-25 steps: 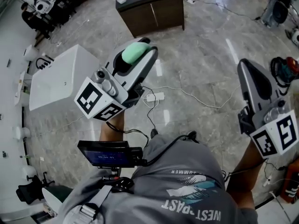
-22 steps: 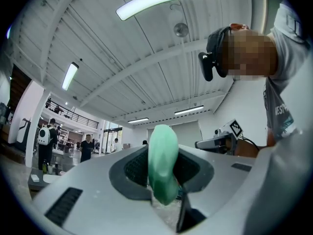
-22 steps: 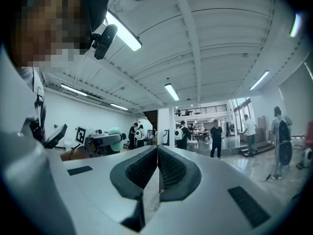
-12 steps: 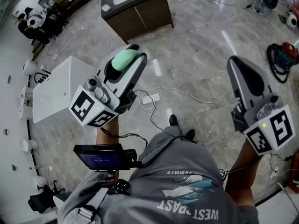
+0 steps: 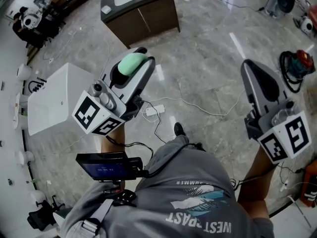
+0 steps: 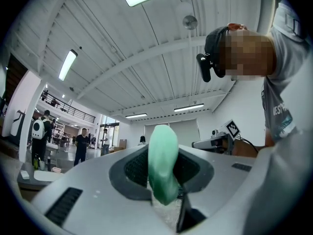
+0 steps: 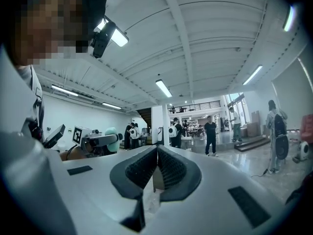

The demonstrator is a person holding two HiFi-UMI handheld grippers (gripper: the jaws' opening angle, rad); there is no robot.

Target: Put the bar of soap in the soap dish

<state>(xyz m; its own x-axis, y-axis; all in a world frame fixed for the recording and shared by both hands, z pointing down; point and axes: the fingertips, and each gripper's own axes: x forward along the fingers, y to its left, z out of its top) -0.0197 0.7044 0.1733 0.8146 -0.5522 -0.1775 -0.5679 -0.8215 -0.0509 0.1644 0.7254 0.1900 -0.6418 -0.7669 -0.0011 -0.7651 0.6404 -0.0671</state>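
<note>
A pale green bar of soap (image 5: pixel 131 62) is clamped between the jaws of my left gripper (image 5: pixel 134 63), which is held up above the floor at the left of the head view. In the left gripper view the soap (image 6: pixel 163 162) stands on edge between the jaws of the left gripper (image 6: pixel 164 177). My right gripper (image 5: pixel 258 78) is raised at the right, its jaws closed together with nothing between them; the right gripper (image 7: pixel 156 168) points out across a hall. No soap dish shows in any view.
A dark wooden cabinet (image 5: pixel 143 15) with a white top stands ahead. A white box (image 5: pixel 52 98) sits on the floor at the left. Cables and a power strip (image 5: pixel 152 111) lie on the marble floor. Several people (image 7: pixel 210 133) stand in the distance.
The head view has shifted, so the cabinet and white box sit slightly further up and left. Both grippers keep their pose and the soap stays clamped.
</note>
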